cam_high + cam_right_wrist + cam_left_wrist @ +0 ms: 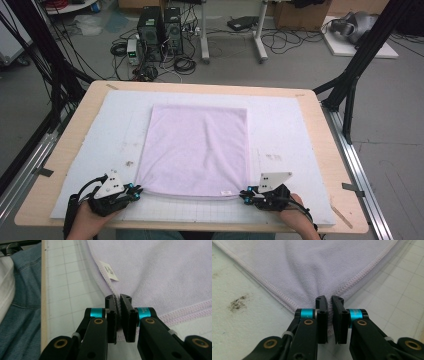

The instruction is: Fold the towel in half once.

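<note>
Two grippers pinch the near corners of a pale lilac towel [197,150] that lies flat on the white gridded mat [280,130] covering the bench [70,145]. The left gripper [136,190] has its fingers [322,315] clamped on the towel's near left corner, the cloth bunching into a small pucker where it runs between them. The right gripper [245,194] has its fingers [126,315] clamped on the near right corner, with the stitched hem caught in the narrow gap. Taking both corners of one edge at once looks like the start of a fold: with the near edge held at its two ends, it can be lifted and carried evenly toward the far edge without sagging to one side.

The towel is a soft, fine-looped cloth with a stitched hem all round, and already looks doubled, since two layered edges show along its left side in the left gripper view. A small white care label [109,270] sits at the near hem, just beside the right gripper. The surface lies mostly smooth, with faint creases fanning out from each pinched corner. The mat beside it carries a few dark smudges [237,303].
</note>
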The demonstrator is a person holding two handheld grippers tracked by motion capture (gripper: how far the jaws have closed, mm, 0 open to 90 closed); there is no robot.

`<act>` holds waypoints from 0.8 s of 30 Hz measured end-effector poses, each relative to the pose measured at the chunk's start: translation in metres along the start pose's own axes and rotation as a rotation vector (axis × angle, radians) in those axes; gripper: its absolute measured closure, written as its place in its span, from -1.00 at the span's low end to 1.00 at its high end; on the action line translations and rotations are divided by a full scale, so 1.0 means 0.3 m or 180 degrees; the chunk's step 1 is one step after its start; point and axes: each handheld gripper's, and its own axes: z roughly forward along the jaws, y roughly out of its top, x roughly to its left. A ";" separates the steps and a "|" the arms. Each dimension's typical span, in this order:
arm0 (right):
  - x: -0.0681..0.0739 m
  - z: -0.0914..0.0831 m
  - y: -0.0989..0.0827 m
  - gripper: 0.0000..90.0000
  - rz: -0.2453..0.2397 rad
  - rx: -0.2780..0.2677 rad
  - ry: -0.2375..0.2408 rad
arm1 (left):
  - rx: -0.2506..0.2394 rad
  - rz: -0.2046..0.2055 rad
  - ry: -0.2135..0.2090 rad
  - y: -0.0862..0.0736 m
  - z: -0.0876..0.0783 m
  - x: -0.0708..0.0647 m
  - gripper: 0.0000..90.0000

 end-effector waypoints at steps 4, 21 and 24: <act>0.005 -0.029 -0.004 0.88 0.0020 -0.0070 0.0057 | -0.0040 0.0041 -0.0075 -0.003 -0.016 -0.018 0.88; -0.009 -0.059 -0.008 0.00 0.0395 -0.0133 0.0394 | -0.0148 -0.0106 -0.0199 0.009 -0.052 -0.007 0.12; -0.034 -0.074 0.005 -0.11 0.0541 -0.0275 0.0262 | -0.0184 -0.0146 -0.0158 0.024 -0.054 0.012 0.05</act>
